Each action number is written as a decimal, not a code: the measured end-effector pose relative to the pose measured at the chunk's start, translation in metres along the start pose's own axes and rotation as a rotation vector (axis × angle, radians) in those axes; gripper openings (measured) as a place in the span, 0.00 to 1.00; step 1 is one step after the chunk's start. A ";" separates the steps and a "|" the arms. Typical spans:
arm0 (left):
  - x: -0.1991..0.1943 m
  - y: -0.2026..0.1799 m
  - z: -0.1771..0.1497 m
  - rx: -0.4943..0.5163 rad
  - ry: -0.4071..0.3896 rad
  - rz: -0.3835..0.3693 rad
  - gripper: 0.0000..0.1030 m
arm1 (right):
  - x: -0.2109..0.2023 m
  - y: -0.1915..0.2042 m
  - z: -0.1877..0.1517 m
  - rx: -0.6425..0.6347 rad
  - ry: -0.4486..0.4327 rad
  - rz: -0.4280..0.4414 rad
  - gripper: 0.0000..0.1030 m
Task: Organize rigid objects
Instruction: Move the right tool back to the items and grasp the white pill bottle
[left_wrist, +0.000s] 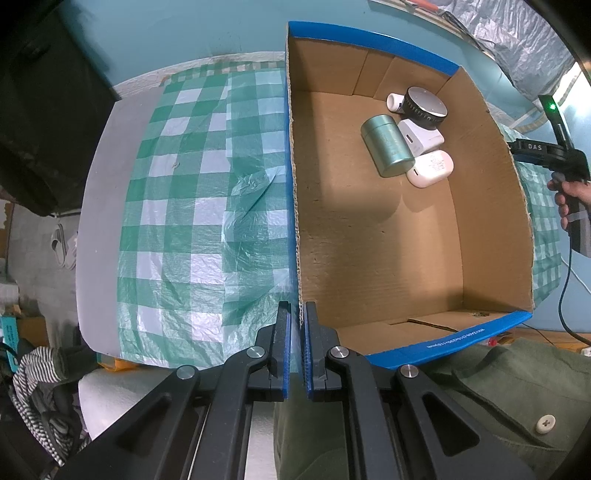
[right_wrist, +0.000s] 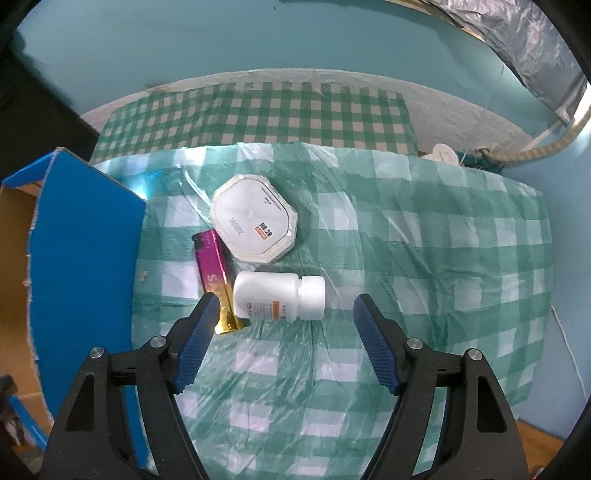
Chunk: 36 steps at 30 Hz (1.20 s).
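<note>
Beside the cardboard box, on the checked cloth, a white pill bottle lay on its side just ahead of our right gripper, whose jaws stood wide and empty; we judged a good pick meant straddling its body, clear of the magenta-and-gold carton touching it. Our left gripper was pinched shut on the box's wall. Legible writing: "NO.28" on the octagonal white case, "S" on the carton.
</note>
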<state>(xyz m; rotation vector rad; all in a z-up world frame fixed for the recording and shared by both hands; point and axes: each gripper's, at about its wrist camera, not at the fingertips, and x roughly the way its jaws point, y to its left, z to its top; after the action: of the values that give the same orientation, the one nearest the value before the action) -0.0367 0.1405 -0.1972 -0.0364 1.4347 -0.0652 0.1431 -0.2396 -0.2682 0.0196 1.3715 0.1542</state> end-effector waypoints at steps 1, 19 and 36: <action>0.000 0.001 0.000 0.000 0.000 0.000 0.06 | 0.002 0.000 0.000 0.001 0.001 0.000 0.73; 0.000 0.002 -0.002 -0.002 0.003 0.001 0.06 | 0.031 -0.005 0.000 0.038 0.015 -0.036 0.73; 0.001 0.004 -0.003 -0.003 0.006 0.003 0.06 | 0.029 -0.004 -0.005 0.017 -0.008 -0.058 0.56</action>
<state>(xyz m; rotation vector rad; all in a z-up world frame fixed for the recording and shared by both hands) -0.0396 0.1440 -0.1992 -0.0360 1.4406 -0.0606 0.1442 -0.2405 -0.2975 -0.0051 1.3639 0.0940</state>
